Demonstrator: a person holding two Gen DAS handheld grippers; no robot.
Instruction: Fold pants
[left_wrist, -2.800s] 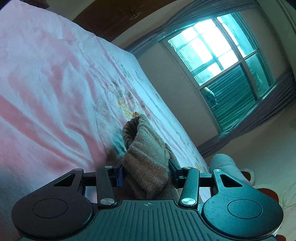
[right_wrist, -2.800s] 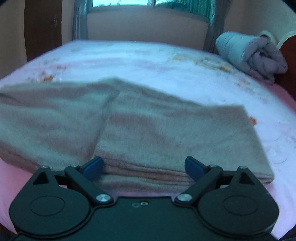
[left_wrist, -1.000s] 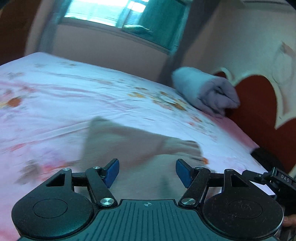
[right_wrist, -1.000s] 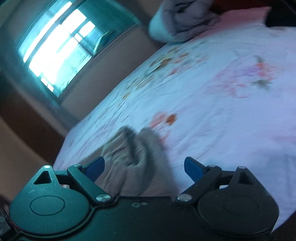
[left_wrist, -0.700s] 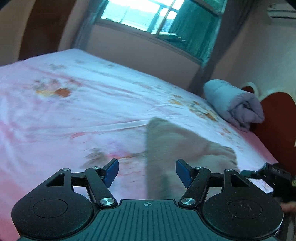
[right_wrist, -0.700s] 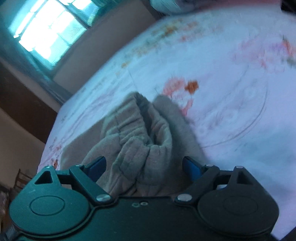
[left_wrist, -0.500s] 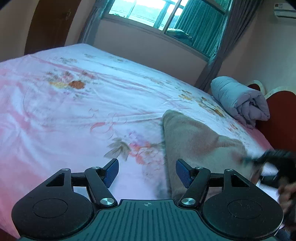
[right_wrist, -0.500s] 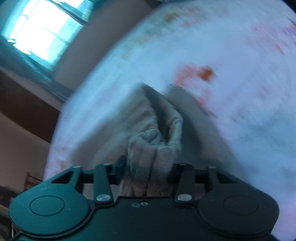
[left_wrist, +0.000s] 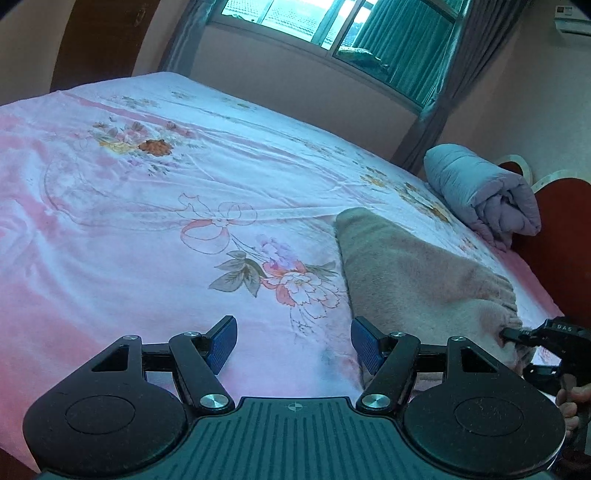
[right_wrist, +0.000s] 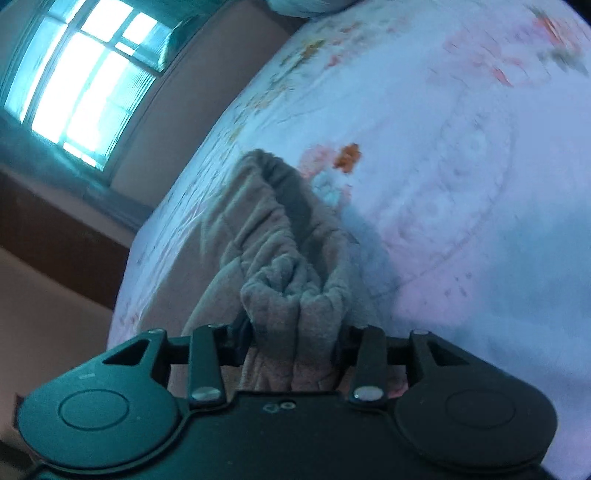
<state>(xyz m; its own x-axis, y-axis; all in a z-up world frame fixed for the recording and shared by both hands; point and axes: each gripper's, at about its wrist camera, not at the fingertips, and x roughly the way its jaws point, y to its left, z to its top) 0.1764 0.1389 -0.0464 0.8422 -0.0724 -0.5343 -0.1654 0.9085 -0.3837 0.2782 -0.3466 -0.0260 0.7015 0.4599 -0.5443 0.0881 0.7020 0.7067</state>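
Note:
The beige fleece pants (left_wrist: 406, 273) lie folded on the pink floral bedsheet (left_wrist: 147, 229), at the right of the left wrist view. My left gripper (left_wrist: 293, 332) hangs open over bare sheet just left of the pants, with nothing between its blue pads. In that view my right gripper (left_wrist: 517, 334) bites the near right edge of the pants. The right wrist view shows the bunched elastic waistband (right_wrist: 295, 288) squeezed between the pads of my right gripper (right_wrist: 293, 328). Those jaws are easing open slightly, though the cloth stays pinched.
A rolled grey-blue quilt (left_wrist: 480, 192) lies at the head of the bed against a red headboard (left_wrist: 561, 229). A curtained window (left_wrist: 332, 22) is on the far wall. A person's hand (left_wrist: 569, 402) holds the right gripper's handle.
My left gripper swung left off the pants and now sits over bare sheet. My right gripper closed from wide open onto the bunched waistband.

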